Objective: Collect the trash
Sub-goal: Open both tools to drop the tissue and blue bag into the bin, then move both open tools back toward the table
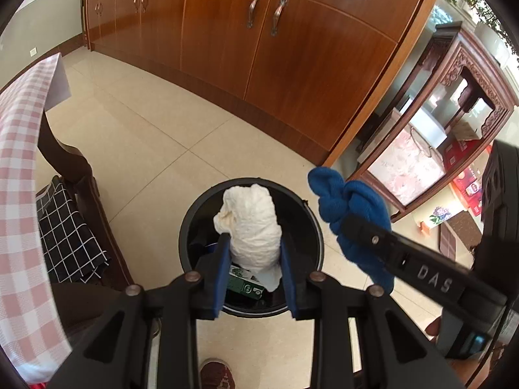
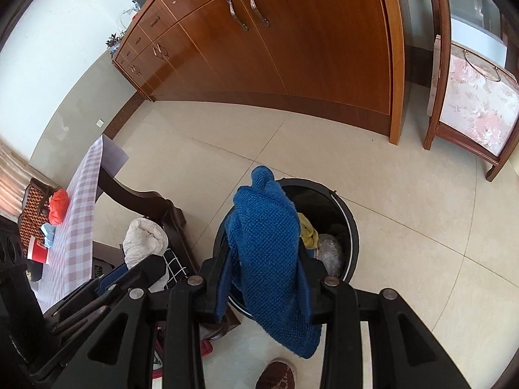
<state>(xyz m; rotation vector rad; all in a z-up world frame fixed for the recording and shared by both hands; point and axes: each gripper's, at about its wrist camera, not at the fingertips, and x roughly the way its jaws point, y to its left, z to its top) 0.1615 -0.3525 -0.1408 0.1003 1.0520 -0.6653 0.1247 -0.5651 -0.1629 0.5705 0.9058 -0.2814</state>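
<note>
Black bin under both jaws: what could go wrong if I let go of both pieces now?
1. The blue knit cloth in the right gripper hangs over the black bin's near rim, so it may drape outside or fall to the floor.
2. The white crumpled paper wad in the left gripper looks centred over the opening, but the bin already holds trash, so it could roll off.

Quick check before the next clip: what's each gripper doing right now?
Left gripper: shut on the white crumpled paper, over the black bin.
Right gripper: shut on the blue knitted cloth.
</note>
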